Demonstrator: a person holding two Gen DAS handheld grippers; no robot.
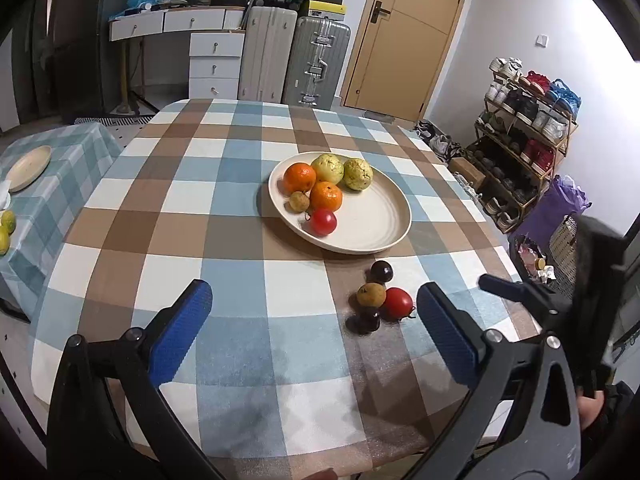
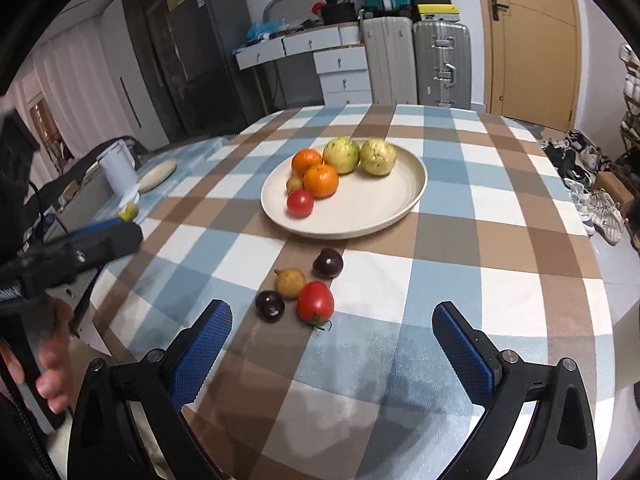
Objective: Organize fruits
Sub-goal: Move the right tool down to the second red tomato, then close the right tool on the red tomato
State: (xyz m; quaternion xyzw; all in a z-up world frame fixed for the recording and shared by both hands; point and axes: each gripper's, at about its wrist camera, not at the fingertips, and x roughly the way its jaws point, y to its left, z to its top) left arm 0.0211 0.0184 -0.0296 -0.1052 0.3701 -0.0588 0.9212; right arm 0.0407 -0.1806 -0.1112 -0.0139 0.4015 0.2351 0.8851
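A cream plate (image 1: 372, 216) (image 2: 384, 200) on the checked table holds two oranges (image 1: 300, 177) (image 2: 321, 180), two green guavas (image 1: 328, 168) (image 2: 341, 155), a small brown fruit (image 1: 299, 201) and a red tomato (image 1: 322, 221) (image 2: 300, 203). In front of the plate on the cloth lie a red tomato (image 1: 397, 303) (image 2: 315, 302), a brown fruit (image 1: 371, 294) (image 2: 290, 281) and two dark purple fruits (image 1: 381, 271) (image 2: 328, 262). My left gripper (image 1: 314, 300) is open and empty, left of this cluster. My right gripper (image 2: 332, 312) is open and empty, just before the cluster.
A side table (image 1: 76, 148) at the left holds a plate (image 1: 28, 168) and yellow-green fruits (image 1: 7, 222). Suitcases (image 1: 316, 60), drawers (image 1: 214, 64) and a door stand behind. A shoe rack (image 1: 524, 136) stands at the right. The right gripper shows at the left view's right edge (image 1: 516, 288).
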